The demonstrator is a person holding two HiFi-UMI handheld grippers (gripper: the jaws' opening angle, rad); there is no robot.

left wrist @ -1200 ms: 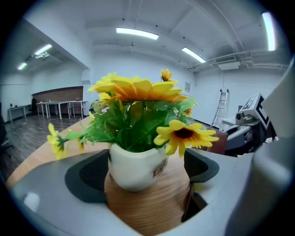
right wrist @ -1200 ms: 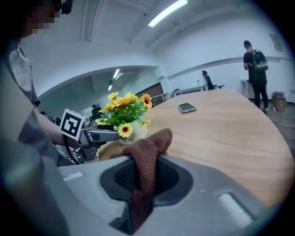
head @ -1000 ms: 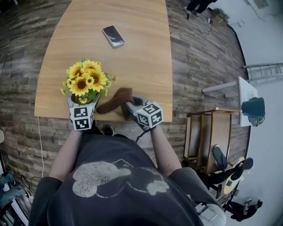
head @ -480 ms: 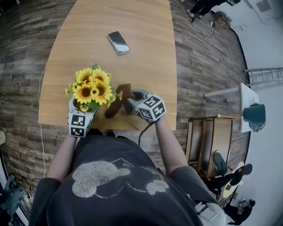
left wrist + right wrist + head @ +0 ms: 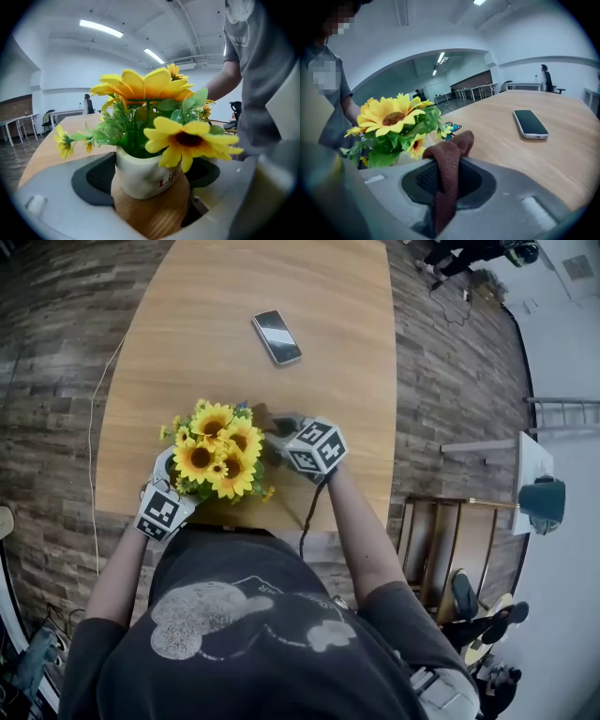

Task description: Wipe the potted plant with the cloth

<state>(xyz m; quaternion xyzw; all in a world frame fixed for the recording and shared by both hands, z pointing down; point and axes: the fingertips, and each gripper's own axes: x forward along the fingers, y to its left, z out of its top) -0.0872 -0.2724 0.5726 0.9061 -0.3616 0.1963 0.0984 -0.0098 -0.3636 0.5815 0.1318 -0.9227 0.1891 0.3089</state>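
Two claws are at work, one in each hand. On the left, the left gripper (image 5: 150, 177) has the white pot of the single potted plant (image 5: 217, 451) between its jaws; they have just been closing and now stand fairly wide, with the dark pads against the pot's sides. On the right, the right gripper (image 5: 447, 182) is pinched nearly together on the one brown cloth (image 5: 451, 157), which loops up over the jaws and hangs down between them. The cloth's top fold is just beside the leaves on the plant's right side, but no view settles whether it touches them. The plant sits at the near edge of the one wooden table (image 5: 234, 296), just left of the right gripper. At least four large sunflower heads can be counted from the head view, and the smaller blooms are too tangled to count. One small blue butterfly ornament (image 5: 450, 128) pokes out among the leaves. One phone (image 5: 277, 337) lies flat with its dark screen up, well apart from the plant, toward the far side of the table. The only writing that reads is red lettering on the pot, "Lif", with the rest hidden behind a petal. Each gripper's cube carries black-and-white square markers, with no words on them.
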